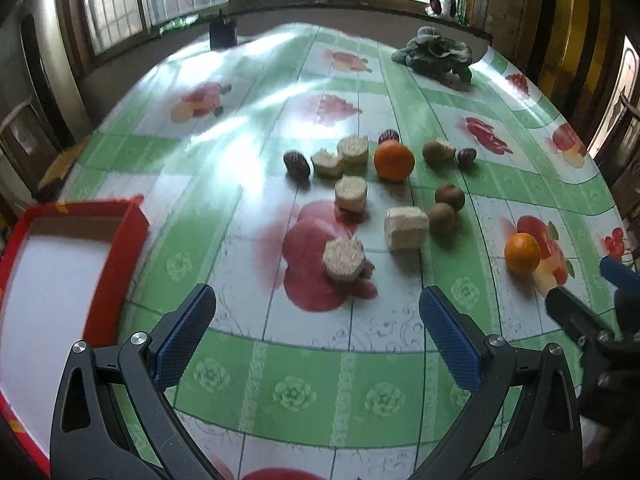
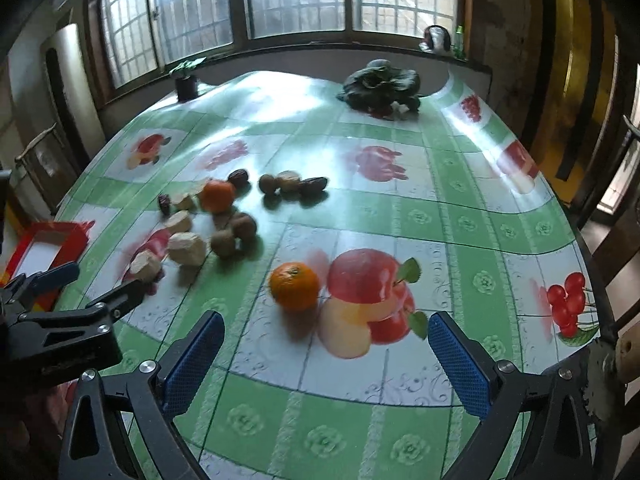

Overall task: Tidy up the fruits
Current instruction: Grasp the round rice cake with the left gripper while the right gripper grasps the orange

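Note:
Two oranges lie on the table: one [image 1: 394, 160] in the middle cluster, one [image 1: 522, 253] apart at the right, the latter also in the right wrist view [image 2: 295, 286]. Brown kiwis [image 1: 441, 217], dark dates [image 1: 296, 163] and pale cut chunks [image 1: 344, 260] lie around them. My left gripper [image 1: 318, 320] is open and empty, just short of the nearest chunk. My right gripper [image 2: 326, 348] is open and empty, just behind the lone orange. A red tray with a white floor [image 1: 132, 236] sits at the left.
A leafy green vegetable [image 1: 436, 56] lies at the far right of the table. A small dark pot [image 1: 222, 32] stands at the far edge under the windows. The table edge curves away on the right. The right gripper also shows in the left wrist view [image 1: 580, 316].

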Tool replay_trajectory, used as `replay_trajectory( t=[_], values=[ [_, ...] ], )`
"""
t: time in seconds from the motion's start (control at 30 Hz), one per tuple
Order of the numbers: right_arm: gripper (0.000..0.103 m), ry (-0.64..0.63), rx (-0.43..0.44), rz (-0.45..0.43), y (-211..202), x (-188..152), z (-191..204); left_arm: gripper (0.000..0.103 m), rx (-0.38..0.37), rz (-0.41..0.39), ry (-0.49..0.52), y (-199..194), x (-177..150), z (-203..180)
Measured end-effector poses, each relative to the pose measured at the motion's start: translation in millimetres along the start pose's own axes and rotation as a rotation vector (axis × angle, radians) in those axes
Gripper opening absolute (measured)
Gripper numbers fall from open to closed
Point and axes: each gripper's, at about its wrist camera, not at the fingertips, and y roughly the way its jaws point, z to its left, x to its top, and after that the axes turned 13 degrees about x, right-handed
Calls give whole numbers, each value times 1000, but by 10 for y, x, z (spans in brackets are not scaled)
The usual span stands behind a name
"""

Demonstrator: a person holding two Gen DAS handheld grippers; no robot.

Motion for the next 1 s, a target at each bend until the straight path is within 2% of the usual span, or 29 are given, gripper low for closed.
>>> replay_trajectory(
  t=[0.2, 0.37, 0.43, 0.7, 0.8, 1.0],
  values=[
    [100, -33, 5, 11, 16, -11, 109, 102, 23, 13, -2, -11, 1, 36],
    [99, -33, 13, 16, 20, -5, 115, 102, -17, 8, -34, 34, -17, 56],
    [95, -34, 19, 18, 22, -2, 109, 102, -35, 7, -50, 54, -15, 63],
    [89, -32, 40, 26, 38, -6, 88, 102, -52, 30, -34, 112, 43, 111],
    [88, -33, 47, 24, 32, -12, 80, 102, -81, 49, -44, 170, 82, 191],
    [83, -28, 71, 30, 86, 1, 72, 100, -73, 65, -61, 251, 210, 189]
  ],
)
